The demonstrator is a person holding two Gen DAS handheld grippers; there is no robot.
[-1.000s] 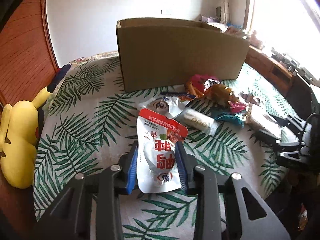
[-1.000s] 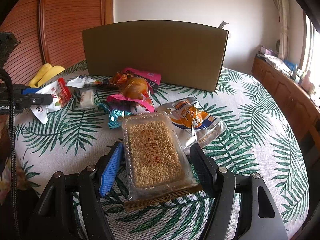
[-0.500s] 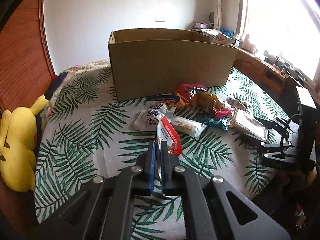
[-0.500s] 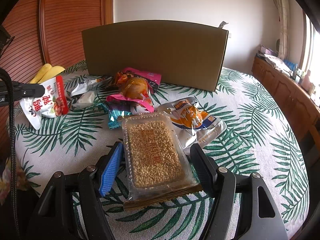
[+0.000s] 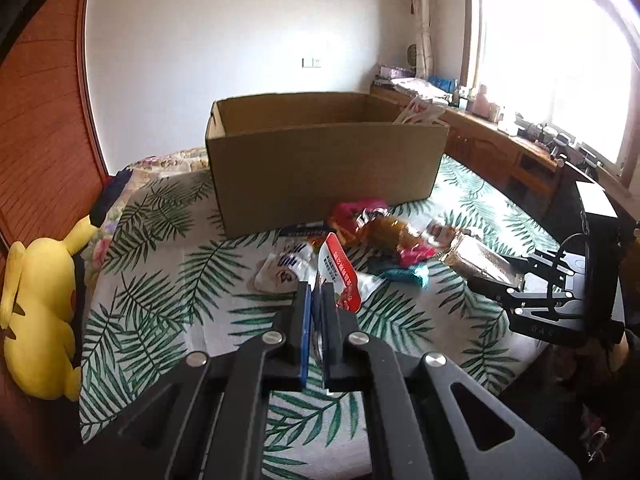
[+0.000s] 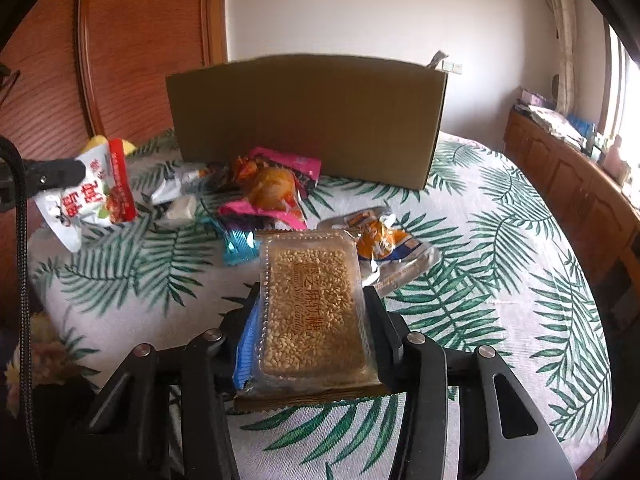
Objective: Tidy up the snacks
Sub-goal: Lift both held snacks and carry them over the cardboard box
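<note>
At the far left, a yellow plush toy (image 5: 38, 312) is lying at the edge of the table (image 5: 160, 280), which is wearing a cloth with green palm leaves. The left gripper (image 5: 316, 300) is pinching the lower edge of a white and red snack pouch (image 5: 338, 276) between its closed jaws; the pouch is standing up out of the pads, tilted a little to the right, and it is hanging clear of the table. In the right wrist view the same pouch (image 6: 92, 196) is showing at the left, held in the air by the dark finger.

Behind, an open cardboard box (image 5: 324, 168) is sitting on the table. In front of the box a pile of loose snacks (image 5: 384, 236) is lying, with pink, orange and teal wrappers touching each other, and a white pouch (image 5: 284, 272) is resting just beside the pile.

At the right, the right gripper (image 6: 312, 312) has just been closing its jaws, and now they are pressing on both long sides of a clear tray of sesame candy (image 6: 310, 304). The tray is lying flat between the fingers, its far end reaching past the tips toward the pile. An orange and blue packet (image 6: 384, 240) is lying just to the right of the tray.
</note>
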